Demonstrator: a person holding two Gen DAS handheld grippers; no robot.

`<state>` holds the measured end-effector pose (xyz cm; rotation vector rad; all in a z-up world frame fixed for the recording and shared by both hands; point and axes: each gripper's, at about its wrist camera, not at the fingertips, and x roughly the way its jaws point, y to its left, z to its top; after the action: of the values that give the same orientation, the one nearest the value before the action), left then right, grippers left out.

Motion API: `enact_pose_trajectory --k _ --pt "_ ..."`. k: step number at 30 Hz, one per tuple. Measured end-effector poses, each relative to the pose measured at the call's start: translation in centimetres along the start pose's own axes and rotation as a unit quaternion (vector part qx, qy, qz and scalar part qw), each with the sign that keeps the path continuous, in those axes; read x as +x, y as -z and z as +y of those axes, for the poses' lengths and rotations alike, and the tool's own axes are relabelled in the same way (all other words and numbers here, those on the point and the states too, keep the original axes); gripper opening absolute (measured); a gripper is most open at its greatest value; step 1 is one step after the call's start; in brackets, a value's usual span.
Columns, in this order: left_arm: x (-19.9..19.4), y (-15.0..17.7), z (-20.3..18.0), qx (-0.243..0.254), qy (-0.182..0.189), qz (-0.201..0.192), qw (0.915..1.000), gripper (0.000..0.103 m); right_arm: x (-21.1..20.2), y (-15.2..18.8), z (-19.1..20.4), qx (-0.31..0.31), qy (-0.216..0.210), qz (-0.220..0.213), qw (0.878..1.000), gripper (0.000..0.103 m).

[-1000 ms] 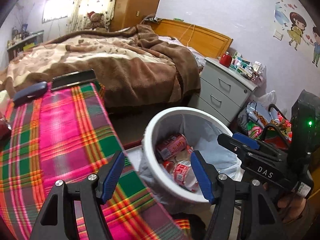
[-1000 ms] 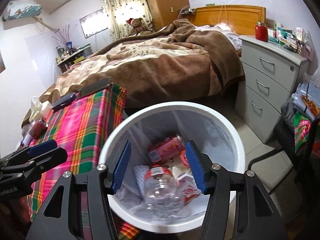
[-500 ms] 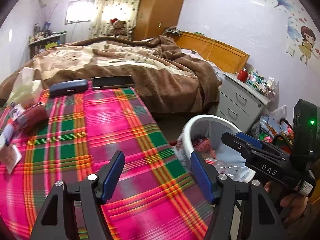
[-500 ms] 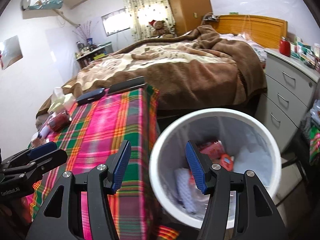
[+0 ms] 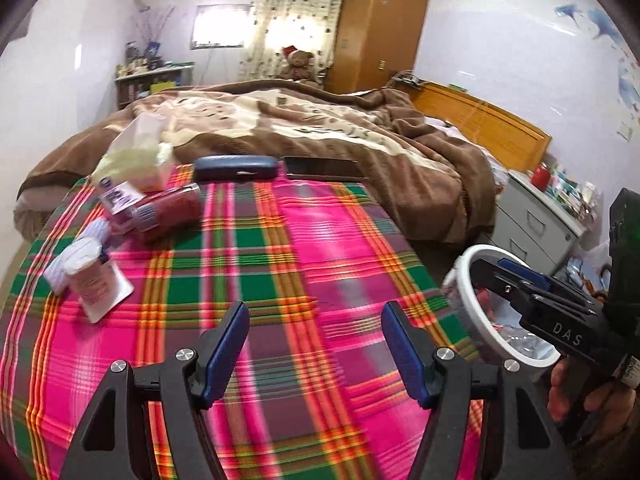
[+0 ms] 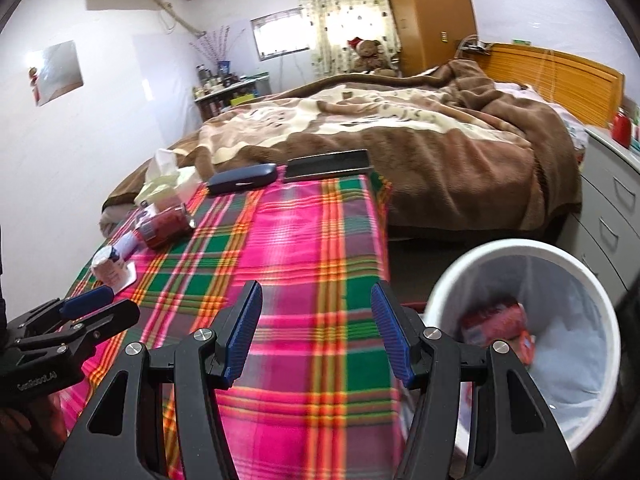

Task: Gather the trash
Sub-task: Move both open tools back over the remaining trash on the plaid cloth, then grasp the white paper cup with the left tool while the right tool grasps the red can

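Observation:
A white bin (image 6: 592,272) with a liner stands on the floor right of the plaid table (image 5: 320,240); a red can (image 6: 496,320) and other trash lie inside. It also shows in the left wrist view (image 5: 470,300). On the table's left lie a red can (image 5: 172,208), a small yogurt cup (image 5: 86,272) and a crumpled white wrapper (image 5: 94,236). My left gripper (image 5: 314,344) is open and empty over the table's near middle. My right gripper (image 6: 316,328) is open and empty over the table's right edge, beside the bin.
A dark blue glasses case (image 5: 236,168), a black phone (image 5: 324,168) and a tissue pack (image 5: 132,156) sit at the table's far end. A bed with a brown blanket (image 5: 360,132) lies beyond. A grey nightstand (image 5: 536,216) stands at the right.
Both grippers have swung left from over the bin toward the table. The bin has slid to the right of both views, and the trash on the table's left has come into view.

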<state>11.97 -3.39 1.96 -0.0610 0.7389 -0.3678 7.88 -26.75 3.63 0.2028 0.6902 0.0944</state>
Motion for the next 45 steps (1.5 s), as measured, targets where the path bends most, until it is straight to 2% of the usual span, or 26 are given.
enact_pose_trajectory --k 12,21,25,40,45 --pt "-0.5 0.2 8.6 -0.075 -0.048 -0.002 0.996 0.068 3.3 -1.1 4.4 -0.025 -0.038 0.017 0.999 0.058" --pt "-0.2 -0.2 14.5 -0.11 -0.099 -0.005 0.9889 0.068 6.6 -2.5 8.5 -0.052 -0.061 0.032 0.996 0.058" --pt "0.3 -0.6 16.6 -0.118 -0.107 -0.002 0.9872 0.068 7.6 -3.0 9.6 -0.057 -0.067 0.037 0.995 0.058" --pt "4.2 -2.2 20.2 -0.124 -0.107 0.02 0.9863 0.068 13.1 -4.9 14.5 -0.075 -0.082 0.072 0.991 0.058" --pt "4.6 -2.3 20.8 -0.126 -0.111 0.022 0.9855 0.068 14.5 -5.6 15.6 -0.054 -0.093 0.085 0.991 0.058"
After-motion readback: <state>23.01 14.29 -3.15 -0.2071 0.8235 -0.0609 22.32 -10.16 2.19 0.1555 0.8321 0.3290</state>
